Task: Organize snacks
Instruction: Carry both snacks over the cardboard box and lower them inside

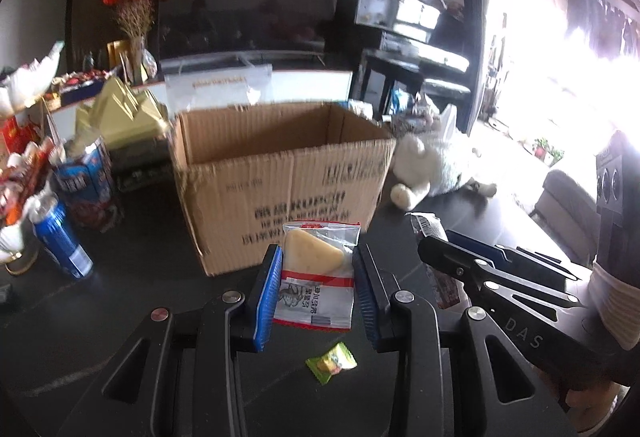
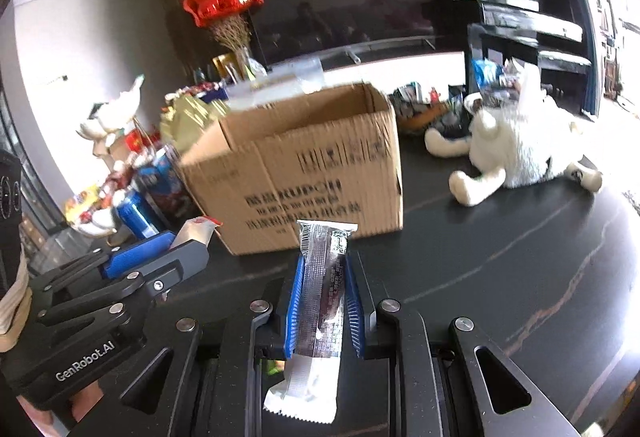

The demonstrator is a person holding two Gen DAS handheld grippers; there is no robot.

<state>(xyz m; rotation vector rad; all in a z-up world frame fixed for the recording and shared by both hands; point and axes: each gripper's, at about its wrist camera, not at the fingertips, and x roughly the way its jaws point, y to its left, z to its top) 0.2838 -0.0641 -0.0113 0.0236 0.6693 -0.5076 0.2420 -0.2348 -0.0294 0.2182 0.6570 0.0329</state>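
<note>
An open cardboard box (image 1: 280,181) stands on the dark table straight ahead; it shows again in the right wrist view as the box (image 2: 304,173). My left gripper (image 1: 316,257) is shut on a clear packet with a pale wedge-shaped cake (image 1: 314,273), held above the table short of the box. My right gripper (image 2: 323,269) is shut on a long silver and dark snack bar (image 2: 324,297) standing upright between the blue pads. The right gripper (image 1: 424,241) appears at the right of the left wrist view; the left gripper (image 2: 188,237) shows at the left of the right wrist view.
A small green wrapped candy (image 1: 331,361) lies on the table below the left gripper. Blue cans (image 1: 60,241) and snack bags (image 1: 86,173) crowd the left side. A white plush toy (image 2: 516,153) lies to the right of the box. A dark cabinet stands behind.
</note>
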